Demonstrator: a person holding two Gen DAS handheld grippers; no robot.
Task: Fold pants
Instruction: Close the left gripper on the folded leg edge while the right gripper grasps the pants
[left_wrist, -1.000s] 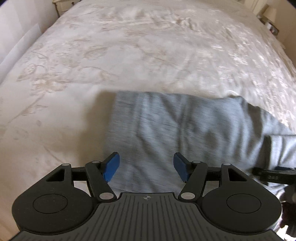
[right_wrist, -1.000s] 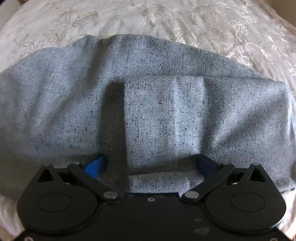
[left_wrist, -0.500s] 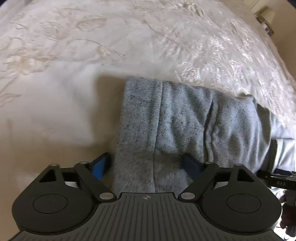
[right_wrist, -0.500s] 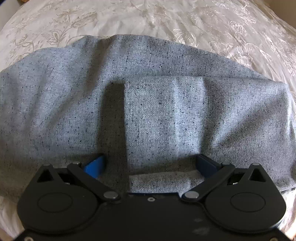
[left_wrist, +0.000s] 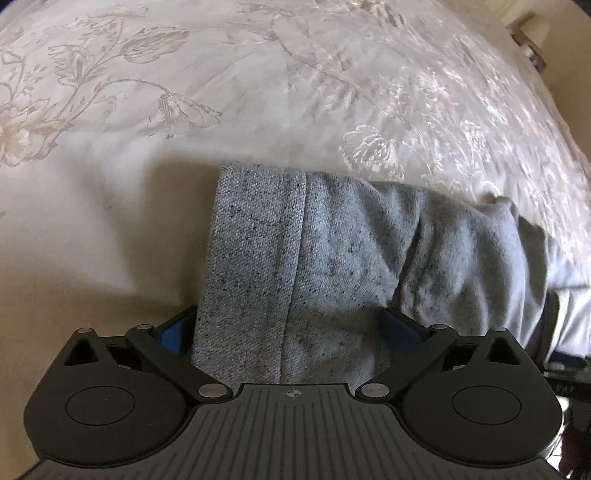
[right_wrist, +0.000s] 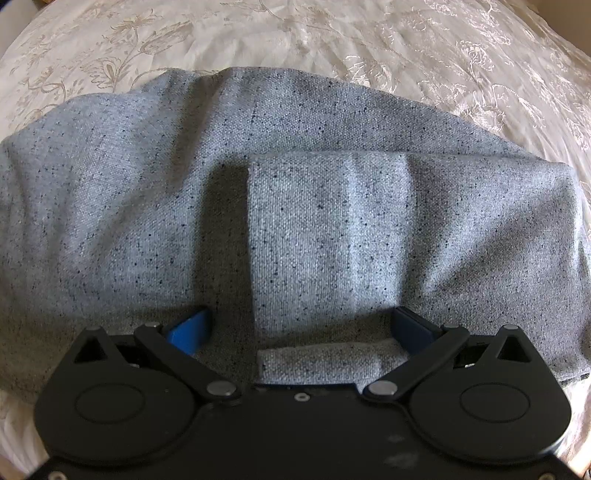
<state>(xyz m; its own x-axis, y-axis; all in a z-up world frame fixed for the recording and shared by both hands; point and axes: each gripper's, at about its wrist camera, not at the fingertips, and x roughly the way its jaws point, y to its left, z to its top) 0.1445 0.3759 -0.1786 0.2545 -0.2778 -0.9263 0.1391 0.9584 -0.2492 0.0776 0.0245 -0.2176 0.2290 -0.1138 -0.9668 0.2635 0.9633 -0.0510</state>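
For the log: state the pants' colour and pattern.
Heathered grey pants with dark flecks, clearest in the right wrist view.

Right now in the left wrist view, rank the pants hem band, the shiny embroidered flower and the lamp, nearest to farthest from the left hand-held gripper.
1. Pants hem band, between the left hand-held gripper's fingers.
2. Embroidered flower, on the bedspread beyond the pants.
3. Lamp, top right past the bed.

one pants (right_wrist: 184, 192), one bedspread (left_wrist: 258, 74), two tools: left tool (left_wrist: 291, 328), right tool (right_wrist: 299, 328).
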